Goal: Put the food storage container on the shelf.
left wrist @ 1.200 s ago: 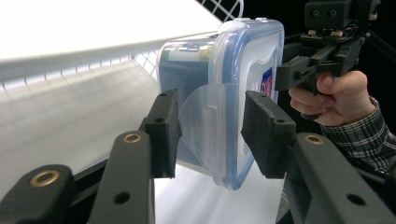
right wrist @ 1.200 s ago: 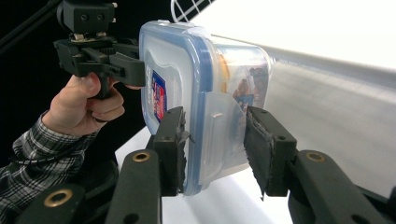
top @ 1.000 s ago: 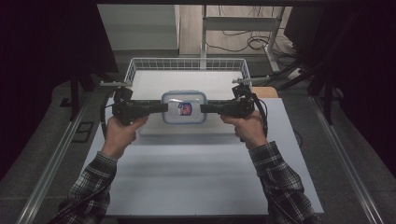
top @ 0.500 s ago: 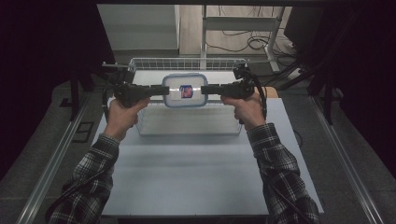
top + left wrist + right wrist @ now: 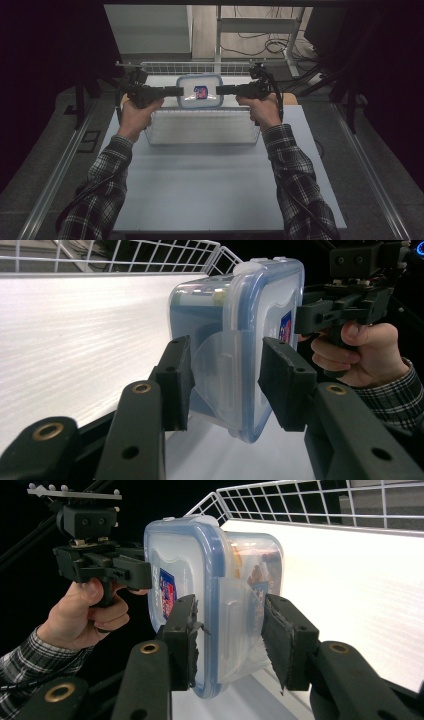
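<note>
- Two plaid sleeves reach forward over the grey bench.
- Left gripper and right gripper: jaws of each clamped on opposite side flaps of the container.
- Clear container, blue-rimmed lid, held level in the air above the white wire basket.
</note>
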`<state>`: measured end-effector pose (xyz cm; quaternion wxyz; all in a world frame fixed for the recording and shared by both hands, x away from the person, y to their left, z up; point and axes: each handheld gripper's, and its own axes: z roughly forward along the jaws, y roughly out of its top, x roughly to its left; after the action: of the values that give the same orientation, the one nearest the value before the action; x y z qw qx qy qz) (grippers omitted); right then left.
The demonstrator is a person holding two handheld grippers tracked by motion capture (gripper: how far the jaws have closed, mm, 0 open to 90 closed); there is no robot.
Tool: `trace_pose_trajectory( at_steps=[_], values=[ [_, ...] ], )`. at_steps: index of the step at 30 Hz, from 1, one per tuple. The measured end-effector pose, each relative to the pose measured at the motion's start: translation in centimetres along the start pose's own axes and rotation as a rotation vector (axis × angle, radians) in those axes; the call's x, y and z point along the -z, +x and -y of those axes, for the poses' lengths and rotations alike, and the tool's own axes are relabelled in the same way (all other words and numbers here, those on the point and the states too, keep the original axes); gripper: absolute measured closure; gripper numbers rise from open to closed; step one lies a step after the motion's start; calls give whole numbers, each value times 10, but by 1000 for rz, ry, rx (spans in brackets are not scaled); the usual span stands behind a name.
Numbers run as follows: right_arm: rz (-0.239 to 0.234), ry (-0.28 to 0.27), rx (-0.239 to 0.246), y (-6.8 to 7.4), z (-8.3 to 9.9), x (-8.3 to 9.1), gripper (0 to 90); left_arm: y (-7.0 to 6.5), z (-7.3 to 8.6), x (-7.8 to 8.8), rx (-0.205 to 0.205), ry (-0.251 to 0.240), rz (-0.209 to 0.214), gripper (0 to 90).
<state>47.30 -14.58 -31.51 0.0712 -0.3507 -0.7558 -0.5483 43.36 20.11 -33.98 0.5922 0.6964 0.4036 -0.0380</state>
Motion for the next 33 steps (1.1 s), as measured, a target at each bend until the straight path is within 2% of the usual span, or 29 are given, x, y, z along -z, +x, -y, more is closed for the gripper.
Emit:
trace_pose_trajectory(
  at_steps=[15, 28, 30, 33],
  values=[
    [7, 2, -30, -12, -3, -10, 576, 15, 0, -6, 22, -19, -8, 563],
    [9, -5, -62, -17, -2, -13, 562, 16, -1, -8, 3, -26, -26, 549],
    [61, 7, -28, -15, -2, -13, 586, 15, -2, -10, -11, -11, -50, 535],
    [106, 25, -9, -13, -2, -17, 573, 16, -1, -14, 0, -4, -59, 485]
  ],
)
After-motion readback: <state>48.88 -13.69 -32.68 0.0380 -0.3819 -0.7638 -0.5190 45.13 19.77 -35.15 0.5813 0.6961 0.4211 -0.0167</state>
